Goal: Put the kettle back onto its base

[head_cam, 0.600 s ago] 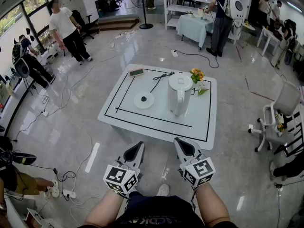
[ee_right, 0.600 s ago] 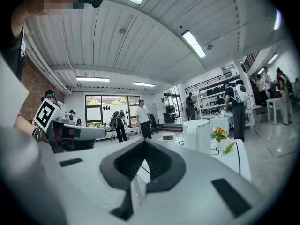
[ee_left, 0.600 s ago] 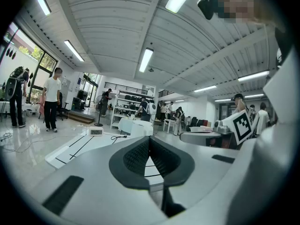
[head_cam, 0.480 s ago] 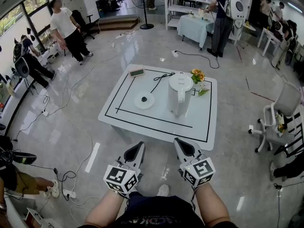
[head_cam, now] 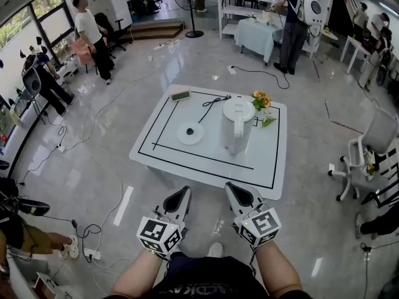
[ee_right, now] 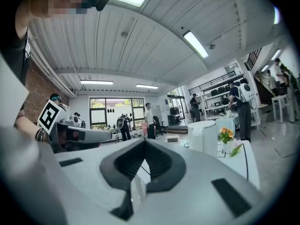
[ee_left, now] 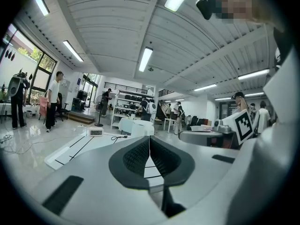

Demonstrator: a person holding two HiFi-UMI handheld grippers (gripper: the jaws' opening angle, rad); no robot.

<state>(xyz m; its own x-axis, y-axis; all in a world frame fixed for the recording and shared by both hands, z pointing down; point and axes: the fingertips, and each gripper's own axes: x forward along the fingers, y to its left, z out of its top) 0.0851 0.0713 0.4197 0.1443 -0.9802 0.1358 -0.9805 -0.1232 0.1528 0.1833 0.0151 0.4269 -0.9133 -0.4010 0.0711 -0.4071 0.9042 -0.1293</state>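
A white kettle [head_cam: 237,124] stands upright on the low white table [head_cam: 159,156], right of the middle. Its round white base [head_cam: 189,132] lies flat to the kettle's left, with a black cord running to the table's far edge. Both grippers are held side by side short of the table's near edge, well away from the kettle. My left gripper [head_cam: 181,195] is shut and empty, as is my right gripper [head_cam: 232,190]. The kettle [ee_right: 204,136] also shows ahead in the right gripper view and, partly hidden behind the jaws, the kettle [ee_left: 142,128] in the left gripper view.
A small digital clock [head_cam: 180,94] sits at the table's far left, a bunch of orange flowers [head_cam: 259,99] at its far right. Cables trail over the shiny floor. An office chair [head_cam: 366,149] stands to the right. Several people stand around the room.
Both grippers stay where they were, shut. The view has shifted slightly. A person at the far left has walked a few steps.
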